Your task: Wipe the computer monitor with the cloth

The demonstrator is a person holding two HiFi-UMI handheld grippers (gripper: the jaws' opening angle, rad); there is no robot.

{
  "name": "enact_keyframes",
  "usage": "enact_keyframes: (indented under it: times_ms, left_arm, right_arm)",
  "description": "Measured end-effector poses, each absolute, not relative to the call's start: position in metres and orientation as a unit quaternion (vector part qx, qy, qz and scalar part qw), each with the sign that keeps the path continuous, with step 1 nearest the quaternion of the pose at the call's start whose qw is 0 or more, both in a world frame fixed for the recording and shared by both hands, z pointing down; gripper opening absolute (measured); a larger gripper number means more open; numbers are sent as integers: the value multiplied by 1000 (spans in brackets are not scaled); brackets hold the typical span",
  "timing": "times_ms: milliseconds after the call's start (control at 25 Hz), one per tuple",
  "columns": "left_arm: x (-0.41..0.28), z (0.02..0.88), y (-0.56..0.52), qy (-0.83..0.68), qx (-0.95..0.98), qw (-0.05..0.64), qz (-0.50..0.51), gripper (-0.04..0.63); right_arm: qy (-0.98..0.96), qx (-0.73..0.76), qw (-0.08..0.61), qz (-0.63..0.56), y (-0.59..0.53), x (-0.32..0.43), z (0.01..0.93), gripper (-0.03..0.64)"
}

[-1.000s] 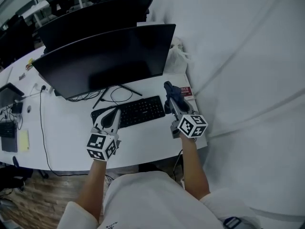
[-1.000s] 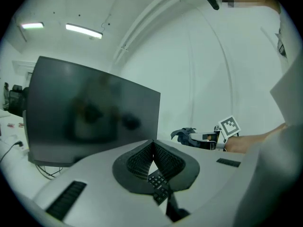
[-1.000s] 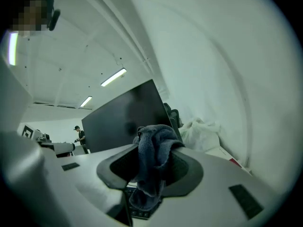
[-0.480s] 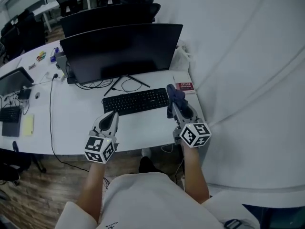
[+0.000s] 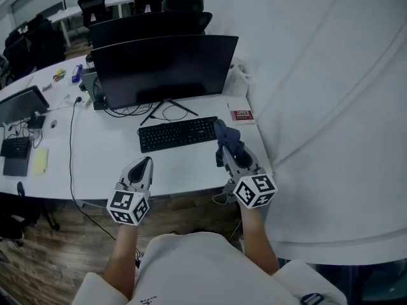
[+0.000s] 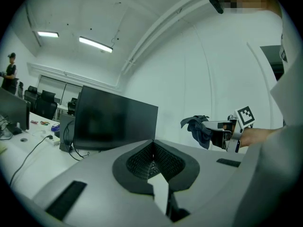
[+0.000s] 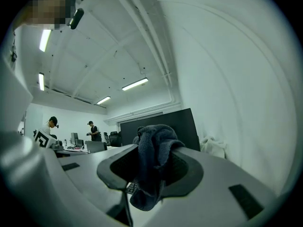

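A wide black curved monitor (image 5: 166,67) stands on the white desk (image 5: 102,157), its screen dark; it also shows in the left gripper view (image 6: 113,122) and behind the cloth in the right gripper view (image 7: 189,126). My right gripper (image 5: 224,143) is shut on a dark blue cloth (image 5: 227,140), held over the desk's right end, short of the monitor. The cloth (image 7: 154,167) hangs bunched between the jaws. My left gripper (image 5: 143,166) is shut and empty, near the desk's front edge, below the keyboard (image 5: 178,134).
A red-labelled booklet (image 5: 241,115) lies right of the keyboard. A white bag (image 5: 238,81) sits by the monitor's right edge. Cables (image 5: 159,114) trail under the monitor stand. A white curtain (image 5: 318,107) hangs on the right. A second monitor (image 5: 22,105) and items fill the desk's left.
The view has pulled back from the desk. Both grippers have drifted toward the desk's front edge, the right one still holding the cloth.
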State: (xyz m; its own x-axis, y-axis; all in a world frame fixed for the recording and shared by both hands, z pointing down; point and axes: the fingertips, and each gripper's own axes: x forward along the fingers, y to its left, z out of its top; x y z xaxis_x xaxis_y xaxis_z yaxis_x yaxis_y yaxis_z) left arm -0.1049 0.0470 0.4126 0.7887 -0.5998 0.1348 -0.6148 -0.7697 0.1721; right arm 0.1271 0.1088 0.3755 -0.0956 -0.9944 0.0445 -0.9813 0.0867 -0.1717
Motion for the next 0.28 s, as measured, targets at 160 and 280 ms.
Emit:
enact_keyframes:
  times_ms: [160, 280]
  left_arm:
    - [-100, 412, 53, -331, 937, 103, 39, 9]
    - [-96, 406, 54, -338, 935, 98, 40, 9]
  right_arm:
    - [746, -663, 20, -64, 111, 123, 373, 150]
    - [757, -651, 13, -58, 115, 119, 368, 150]
